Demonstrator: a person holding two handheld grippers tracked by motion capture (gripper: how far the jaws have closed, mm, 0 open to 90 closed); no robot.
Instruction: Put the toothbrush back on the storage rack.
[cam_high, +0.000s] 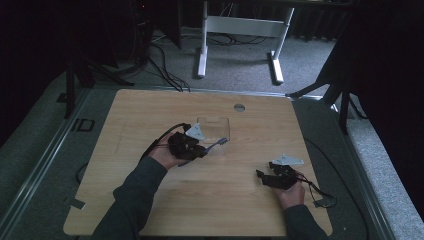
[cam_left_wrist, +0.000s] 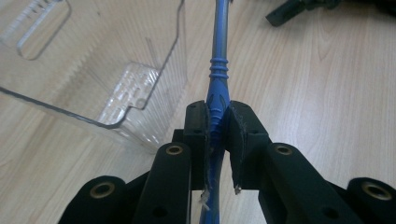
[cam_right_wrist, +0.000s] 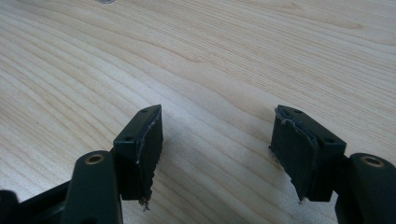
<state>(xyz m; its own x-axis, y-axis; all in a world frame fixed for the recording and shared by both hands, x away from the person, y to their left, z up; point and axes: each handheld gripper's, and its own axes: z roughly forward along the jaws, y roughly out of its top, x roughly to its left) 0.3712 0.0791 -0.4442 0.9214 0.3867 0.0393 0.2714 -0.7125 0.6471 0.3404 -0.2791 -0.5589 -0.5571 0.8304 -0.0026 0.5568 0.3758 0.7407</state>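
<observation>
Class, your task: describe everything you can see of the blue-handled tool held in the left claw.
The blue-handled tool is slim, with a blue, rubbery-looking handle bearing raised rings and a grey, metal-looking shaft beyond; its tip is cut off by the frame. It is clamped between the pads of the left claw, pointing away above the wooden table, beside a clear plastic container. Whether it touches the container cannot be told.

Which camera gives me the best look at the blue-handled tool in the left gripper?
The left gripper view: the blue-handled tool runs up from between the left gripper's closed pads, beside the clear container. The high view shows it small and dim.
</observation>
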